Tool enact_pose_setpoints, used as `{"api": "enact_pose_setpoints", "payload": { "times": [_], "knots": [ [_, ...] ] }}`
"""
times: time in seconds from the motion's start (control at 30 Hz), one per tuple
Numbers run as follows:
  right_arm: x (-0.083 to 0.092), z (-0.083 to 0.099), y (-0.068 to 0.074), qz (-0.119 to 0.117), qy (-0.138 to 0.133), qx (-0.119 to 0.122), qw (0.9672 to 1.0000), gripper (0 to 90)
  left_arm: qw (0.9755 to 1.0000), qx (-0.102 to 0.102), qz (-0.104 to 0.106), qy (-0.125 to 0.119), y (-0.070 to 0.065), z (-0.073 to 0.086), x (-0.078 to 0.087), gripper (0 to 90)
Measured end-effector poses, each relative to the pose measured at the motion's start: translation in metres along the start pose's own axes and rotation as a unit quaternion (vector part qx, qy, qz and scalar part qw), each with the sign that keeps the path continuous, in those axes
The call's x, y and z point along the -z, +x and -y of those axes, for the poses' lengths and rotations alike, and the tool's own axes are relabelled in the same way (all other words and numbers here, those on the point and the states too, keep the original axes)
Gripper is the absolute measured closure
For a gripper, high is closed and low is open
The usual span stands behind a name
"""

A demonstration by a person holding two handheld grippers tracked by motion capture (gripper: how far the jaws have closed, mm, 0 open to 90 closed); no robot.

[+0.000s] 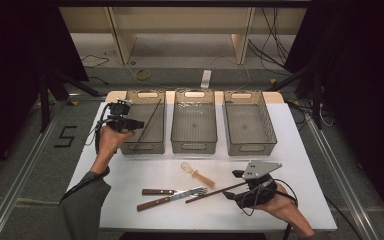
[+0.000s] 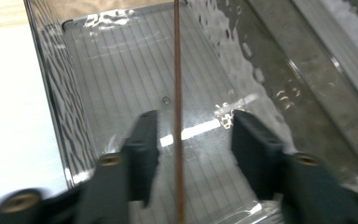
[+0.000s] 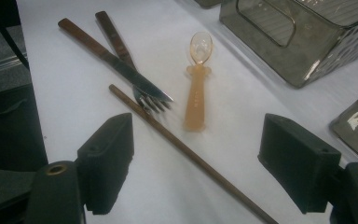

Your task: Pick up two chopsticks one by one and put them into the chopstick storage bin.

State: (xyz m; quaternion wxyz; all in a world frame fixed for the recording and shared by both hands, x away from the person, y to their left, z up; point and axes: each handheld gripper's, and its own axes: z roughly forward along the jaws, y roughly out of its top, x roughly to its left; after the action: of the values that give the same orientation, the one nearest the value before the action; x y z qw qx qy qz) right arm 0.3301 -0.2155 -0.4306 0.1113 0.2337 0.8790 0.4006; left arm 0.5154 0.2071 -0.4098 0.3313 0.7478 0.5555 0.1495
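My left gripper (image 2: 193, 140) stands released above the left bin (image 1: 155, 140); its two black jaws are apart, and a thin brown chopstick (image 2: 178, 116) runs between them without touching either pad. In the high view this chopstick (image 1: 147, 126) leans inside the left bin, its far end up against the back wall and its near end close to the gripper (image 1: 130, 123). Just beside that bin, away from my left hand (image 1: 109, 140), I see the middle bin (image 1: 194, 145), and after it the right bin (image 1: 262, 145).

My right gripper (image 3: 198, 158) is also released, the jaws wide apart over the white table (image 3: 65, 116). A second chopstick (image 3: 186, 154) lies flat on the table between these jaws, and I see no pad pressing on it. Beyond the jaws lie a knife (image 3: 102, 53) and a fork (image 3: 130, 70), crossed one on the other, and just beside them an orange plastic spoon (image 3: 196, 88), well apart from the bins
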Motion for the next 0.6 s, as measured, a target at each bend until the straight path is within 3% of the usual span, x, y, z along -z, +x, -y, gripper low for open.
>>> {"api": "enact_pose_setpoints", "payload": {
  "times": [0.17,0.33,0.47,0.6],
  "knots": [
    [0.001,-0.002,0.000,0.004,0.001,0.007,1.0000,26.5,0.9993,-0.001,0.033,-0.019,-0.010,0.004,0.018,32.8],
    [-0.001,-0.005,-0.002,0.001,0.021,0.024,0.9995,25.8,0.9962,0.002,0.070,-0.051,-0.023,0.015,0.039,24.0],
    [-0.005,-0.012,-0.007,-0.004,0.055,0.049,0.9973,26.1,0.9938,-0.013,0.087,-0.068,-0.034,0.025,0.053,19.3],
    [-0.013,-0.018,-0.016,-0.017,0.097,0.071,0.9926,26.3,0.9922,-0.046,0.088,-0.075,-0.045,0.034,0.065,17.6]
  ]
}}
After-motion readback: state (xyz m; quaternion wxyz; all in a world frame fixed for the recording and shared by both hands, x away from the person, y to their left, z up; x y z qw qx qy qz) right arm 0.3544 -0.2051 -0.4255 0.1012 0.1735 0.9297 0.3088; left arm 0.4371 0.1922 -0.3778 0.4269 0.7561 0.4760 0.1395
